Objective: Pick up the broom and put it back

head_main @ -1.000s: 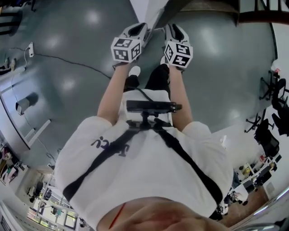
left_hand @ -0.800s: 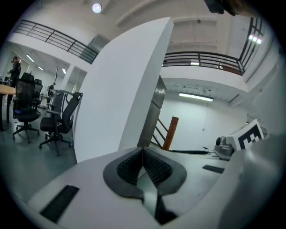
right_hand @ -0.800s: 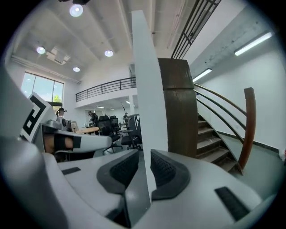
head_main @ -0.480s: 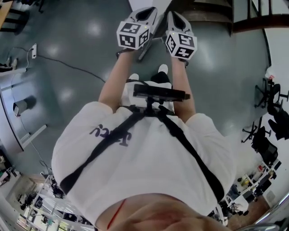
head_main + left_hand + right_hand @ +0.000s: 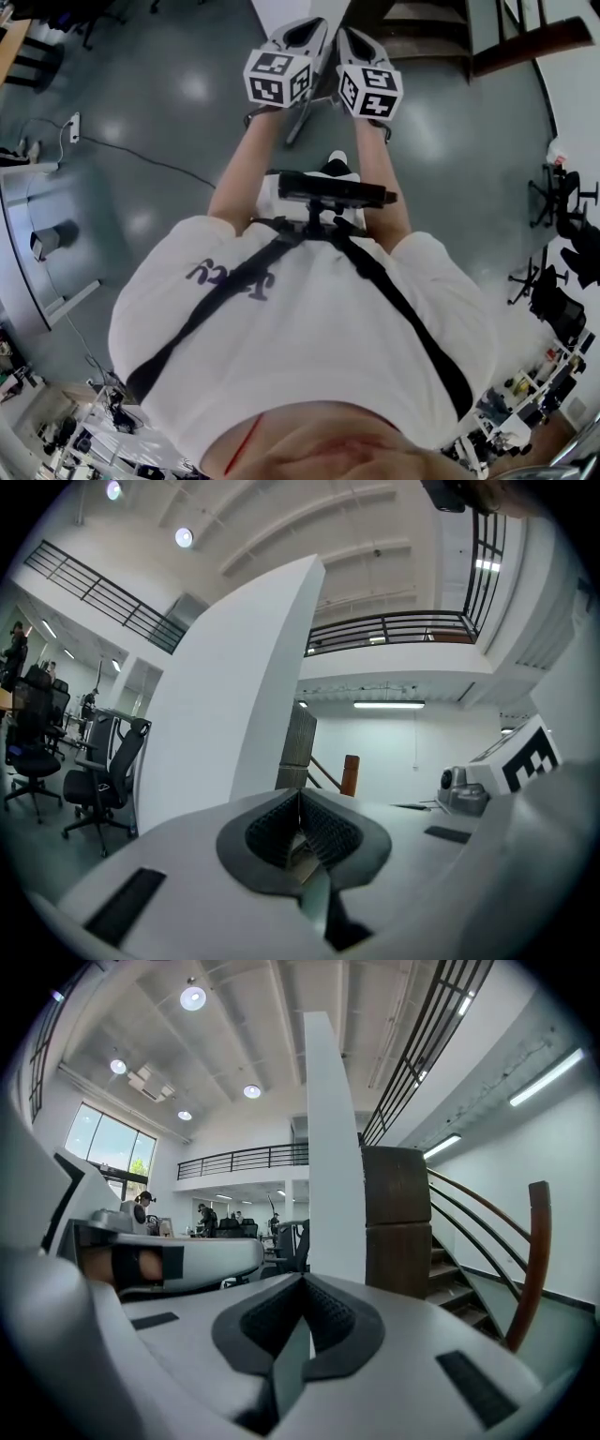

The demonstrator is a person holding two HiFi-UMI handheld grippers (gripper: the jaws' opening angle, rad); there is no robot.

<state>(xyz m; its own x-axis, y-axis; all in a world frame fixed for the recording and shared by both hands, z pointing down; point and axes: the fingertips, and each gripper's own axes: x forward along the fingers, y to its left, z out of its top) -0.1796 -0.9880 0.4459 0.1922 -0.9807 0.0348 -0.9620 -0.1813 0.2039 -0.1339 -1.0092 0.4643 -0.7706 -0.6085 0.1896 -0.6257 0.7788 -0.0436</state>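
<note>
In the head view both grippers are held side by side in front of the person's chest, pointing away. A thin grey broom handle (image 5: 298,122) slants down between them toward the floor; the broom's head is hidden. My left gripper (image 5: 305,33) is shut, and in the left gripper view (image 5: 300,803) its dark pads meet over a grey-green strip of the handle (image 5: 317,897). My right gripper (image 5: 352,37) is shut the same way; the right gripper view (image 5: 302,1288) has the handle (image 5: 291,1363) running down from between its pads.
A white pillar (image 5: 234,696) rises just ahead. A staircase with a brown wooden post (image 5: 396,1222) stands to its right. Office chairs (image 5: 103,771) are at the left, more chairs (image 5: 562,206) at the right, and a cable (image 5: 141,150) lies on the grey floor.
Both grippers have risen together and look larger in the head view, with the thin handle coming up between them. The person stands more upright.
</note>
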